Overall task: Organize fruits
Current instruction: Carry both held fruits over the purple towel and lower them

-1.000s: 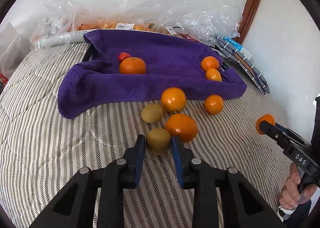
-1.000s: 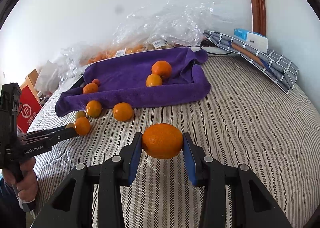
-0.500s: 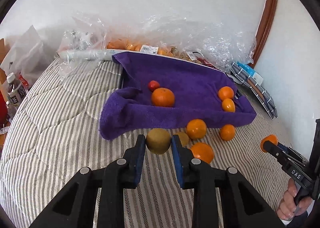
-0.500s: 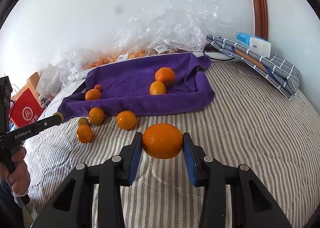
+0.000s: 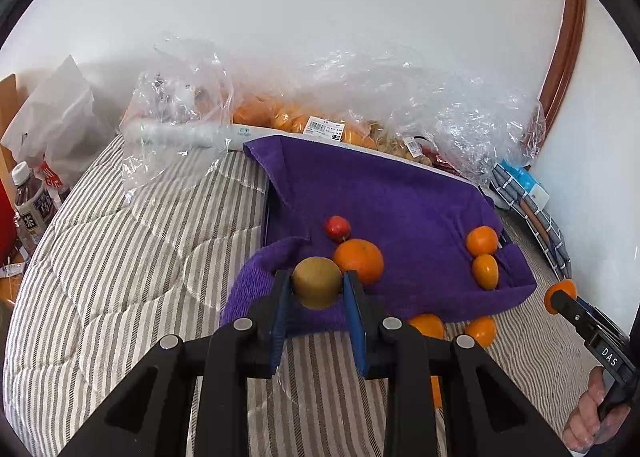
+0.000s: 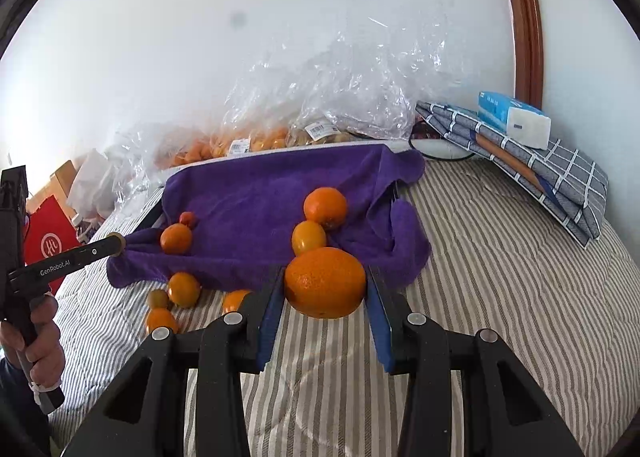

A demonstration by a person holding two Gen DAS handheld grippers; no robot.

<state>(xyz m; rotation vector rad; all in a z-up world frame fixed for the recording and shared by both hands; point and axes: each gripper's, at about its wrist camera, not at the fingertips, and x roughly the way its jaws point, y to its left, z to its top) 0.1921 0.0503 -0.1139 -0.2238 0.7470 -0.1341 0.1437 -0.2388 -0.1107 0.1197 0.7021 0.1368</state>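
My left gripper (image 5: 317,287) is shut on a brown kiwi (image 5: 316,281) and holds it above the near left edge of the purple towel (image 5: 384,193). On the towel lie a large orange (image 5: 359,260), a small red fruit (image 5: 338,227) and two small oranges (image 5: 482,241). My right gripper (image 6: 325,289) is shut on a big orange (image 6: 325,283), held above the striped bed near the towel's (image 6: 256,193) front right corner. Loose oranges (image 6: 183,289) and a kiwi (image 6: 158,298) lie on the bed in front of the towel.
Clear plastic bags of fruit (image 5: 320,113) line the wall behind the towel. A folded checked cloth with a tissue pack (image 6: 514,119) lies at the right. Bottles (image 5: 30,203) and a red bag (image 6: 48,245) stand off the bed's left edge.
My left gripper has lifted the kiwi off the bed and carried it toward the towel. My right gripper has moved closer to the towel with the orange.
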